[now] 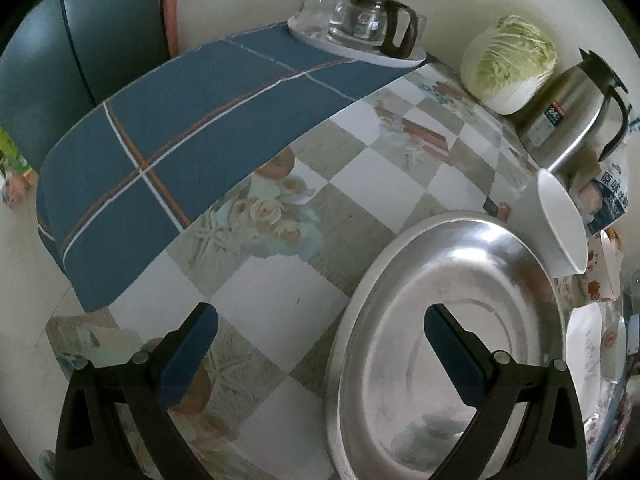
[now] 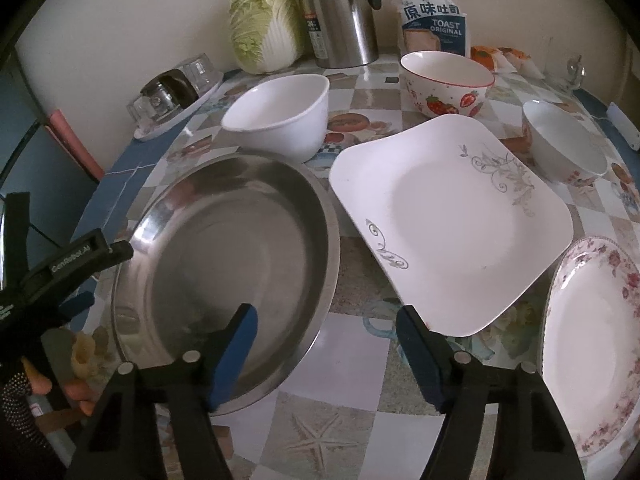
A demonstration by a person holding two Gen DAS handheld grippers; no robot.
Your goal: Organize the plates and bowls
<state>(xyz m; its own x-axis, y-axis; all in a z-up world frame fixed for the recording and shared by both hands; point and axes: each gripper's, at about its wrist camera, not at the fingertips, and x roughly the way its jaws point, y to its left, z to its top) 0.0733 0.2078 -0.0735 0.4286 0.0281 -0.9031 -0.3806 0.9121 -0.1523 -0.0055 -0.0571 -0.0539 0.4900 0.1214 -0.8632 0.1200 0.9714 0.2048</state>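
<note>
A large round steel plate (image 1: 440, 312) (image 2: 224, 248) lies on the checked tablecloth. My left gripper (image 1: 320, 328) stands open astride its left rim, one pad over the dish and the other over the table. My right gripper (image 2: 326, 320) is open astride the right rim, its left pad inside the dish and its right pad by the corner of a square white plate (image 2: 448, 220). Neither pair of pads touches the metal. Behind stand a plain white bowl (image 2: 280, 116), a strawberry bowl (image 2: 448, 80) and a small bowl (image 2: 564, 140). A floral plate (image 2: 592, 344) lies at the right.
At the back stand a cabbage (image 2: 264, 24), a steel thermos (image 2: 340, 12) and a toast bag (image 2: 434, 20). A glass jug on a white tray (image 1: 360, 24) sits on a blue cloth (image 1: 180, 140) at the table's left. A gloved hand (image 2: 24, 392) shows at lower left.
</note>
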